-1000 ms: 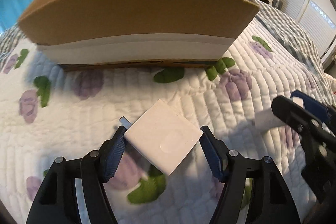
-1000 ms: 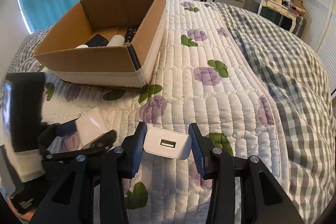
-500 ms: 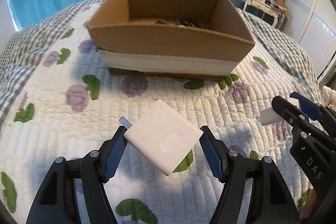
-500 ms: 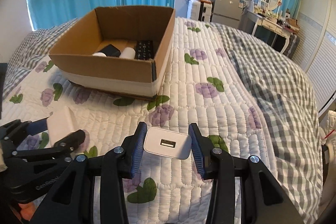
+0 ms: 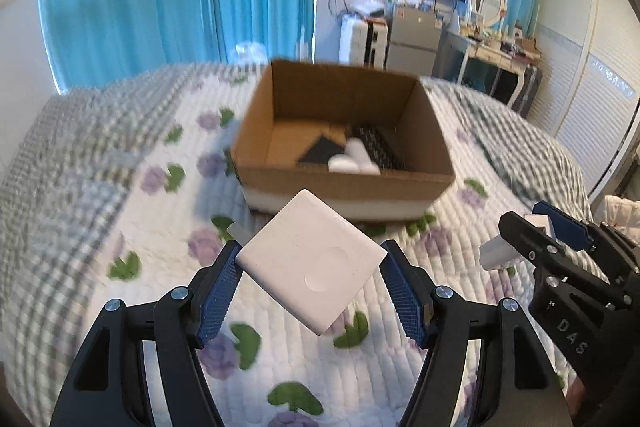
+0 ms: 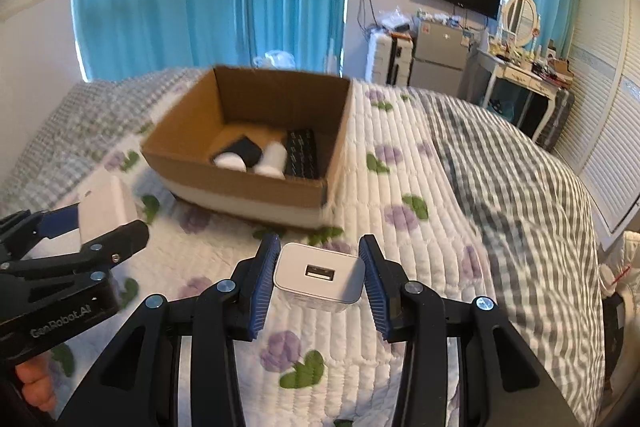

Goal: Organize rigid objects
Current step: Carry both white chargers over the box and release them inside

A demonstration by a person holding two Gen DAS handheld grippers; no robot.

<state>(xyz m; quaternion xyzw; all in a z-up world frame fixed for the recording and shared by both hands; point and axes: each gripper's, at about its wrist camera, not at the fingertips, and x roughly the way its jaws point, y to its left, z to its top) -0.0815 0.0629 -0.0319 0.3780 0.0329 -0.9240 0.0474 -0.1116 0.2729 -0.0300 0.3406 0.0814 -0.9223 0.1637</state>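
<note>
Both claws have lifted well clear of the bed since a second ago, and the cardboard box point(image 5: 344, 147) now sits below and ahead of me, its inside in plain view.

My left claw point(image 5: 310, 275) is clamped on the large white power adapter point(image 5: 310, 261), held cornerwise; my right claw point(image 6: 319, 277) grips the small white USB charger point(image 6: 320, 273), port facing the camera. I judge this the carry step. The box already holds a black remote, white cylinders and a dark block. Next I must bring each claw over the rim and release inside.
</note>
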